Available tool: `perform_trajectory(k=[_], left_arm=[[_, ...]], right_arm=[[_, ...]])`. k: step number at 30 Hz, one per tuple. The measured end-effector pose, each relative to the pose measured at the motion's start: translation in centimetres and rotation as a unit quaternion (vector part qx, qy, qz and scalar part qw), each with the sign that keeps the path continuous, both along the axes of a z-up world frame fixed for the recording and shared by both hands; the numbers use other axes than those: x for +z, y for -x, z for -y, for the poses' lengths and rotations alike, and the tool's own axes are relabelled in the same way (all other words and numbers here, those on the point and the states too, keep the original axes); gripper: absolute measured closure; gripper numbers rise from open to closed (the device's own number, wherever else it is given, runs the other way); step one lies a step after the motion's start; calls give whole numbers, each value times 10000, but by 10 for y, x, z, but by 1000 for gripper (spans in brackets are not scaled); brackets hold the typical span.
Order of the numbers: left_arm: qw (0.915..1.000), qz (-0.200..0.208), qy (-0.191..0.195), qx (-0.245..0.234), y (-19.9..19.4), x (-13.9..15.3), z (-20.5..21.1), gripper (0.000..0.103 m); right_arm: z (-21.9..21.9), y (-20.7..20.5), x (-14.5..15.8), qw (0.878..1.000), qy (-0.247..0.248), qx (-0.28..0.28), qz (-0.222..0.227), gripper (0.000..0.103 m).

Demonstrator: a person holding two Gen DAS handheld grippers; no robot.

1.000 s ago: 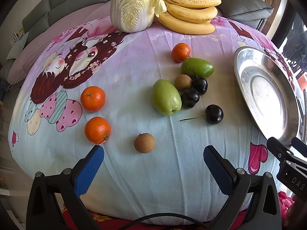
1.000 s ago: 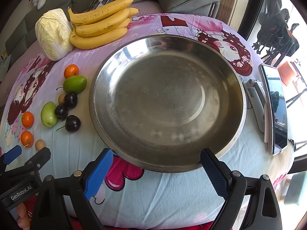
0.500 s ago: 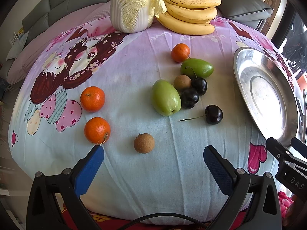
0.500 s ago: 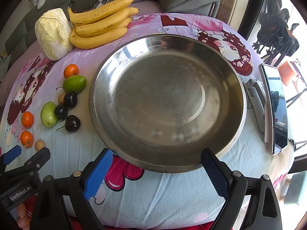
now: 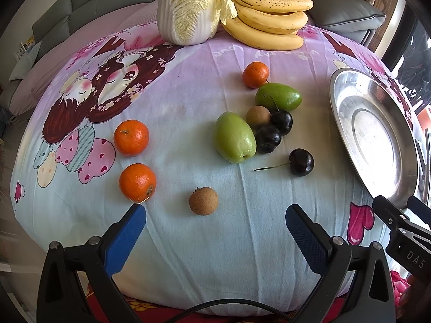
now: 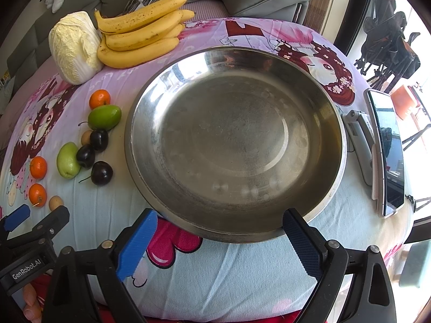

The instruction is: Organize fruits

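Cartoon cloth covers the bench [image 5: 188, 242], with a grey sofa behind it. Small fruits lie loose on the cloth. A brown longan [image 5: 203, 201] sits just ahead of the left gripper [image 5: 215, 224], whose jaws stand wide with nothing in them. Two oranges [image 5: 137, 182] lie to its left. Two green fruits [image 5: 235, 140], three dark cherries [image 5: 301, 162], another longan and a third orange sit farther back.

The near green fruit lies long-ways, its thin end pointing away and a bit left. The far one lies across. The lone cherry's stem points left.

A steel bowl [image 6: 269, 62], with nothing in it, rests to the right. The right gripper [image 6: 218, 227] hangs at its near rim, jaws wide too. Bananas [image 5: 269, 18] and a cabbage [image 5: 188, 8] sit at the back.

The longan looks like the first pick. It is round and may roll, so the jaws should come straight down around its middle and close gently.
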State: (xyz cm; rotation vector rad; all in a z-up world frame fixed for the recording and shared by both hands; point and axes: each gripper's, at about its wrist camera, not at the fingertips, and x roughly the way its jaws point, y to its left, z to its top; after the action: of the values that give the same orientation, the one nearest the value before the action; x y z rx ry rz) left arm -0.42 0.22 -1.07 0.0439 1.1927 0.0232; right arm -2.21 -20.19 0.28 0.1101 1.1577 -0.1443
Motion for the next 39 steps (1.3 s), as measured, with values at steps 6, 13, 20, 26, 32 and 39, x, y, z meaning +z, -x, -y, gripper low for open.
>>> perform_trajectory(k=[6,13,20,26,32,39], left_arm=[[10000,-2,-2,3,0,0,0,0],[10000,-1,0,5,0,0,0,0],[10000,30,67,-24,-1,4,1,0],[9994,248,251,-32,-7,19,-10,0],[9979,409,477,154,-23,33,-40,0],[9966,563,597,18,-35,38,-67,0]], right_arm=[[1,0,0,10000,-3,4,-3,6],[0,0,-1,10000,-2,7,-2,6],[1,1,-1,10000,14,17,0,6],[-1,1,6,9998,-66,124,102,6],[-19,-7,17,9984,-196,463,259,6],[-53,-24,27,9932,-415,1034,348,6]])
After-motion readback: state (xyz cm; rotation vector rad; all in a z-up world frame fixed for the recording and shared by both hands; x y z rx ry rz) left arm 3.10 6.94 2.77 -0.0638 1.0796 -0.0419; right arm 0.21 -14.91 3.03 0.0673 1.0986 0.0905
